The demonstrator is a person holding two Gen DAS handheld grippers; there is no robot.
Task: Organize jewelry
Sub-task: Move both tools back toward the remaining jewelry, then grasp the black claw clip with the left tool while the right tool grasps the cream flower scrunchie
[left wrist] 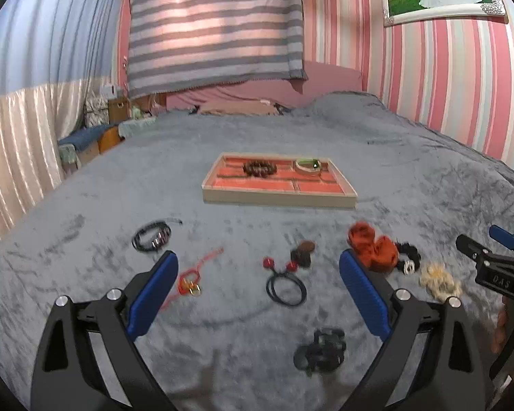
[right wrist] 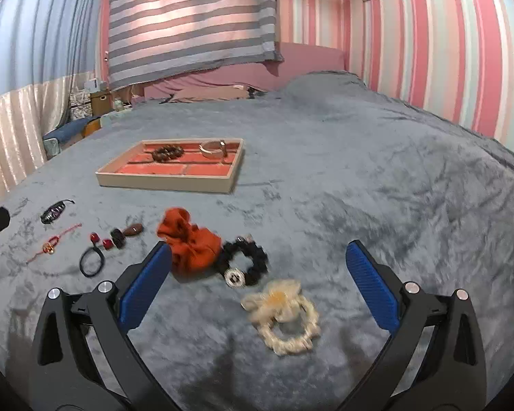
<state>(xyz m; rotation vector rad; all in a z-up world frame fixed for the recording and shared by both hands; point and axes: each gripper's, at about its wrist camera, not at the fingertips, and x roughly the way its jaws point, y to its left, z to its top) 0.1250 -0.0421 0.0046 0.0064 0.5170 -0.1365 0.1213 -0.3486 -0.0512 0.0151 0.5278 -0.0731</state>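
Loose jewelry and hair ties lie scattered on the grey bed cover, while the partitioned tray, at frame centre, holds a brown bead bracelet and a bangle in its far compartments. In the left wrist view, the left tongs are released, spread wide and gripping nothing; between the blue pads sit a black hair tie with red beads and, lower, a dark claw clip. A red cord charm lies just beside the left pad. The right tongs also gape wide and empty, hovering above a cream scrunchie, with an orange scrunchie touching a black one beyond.
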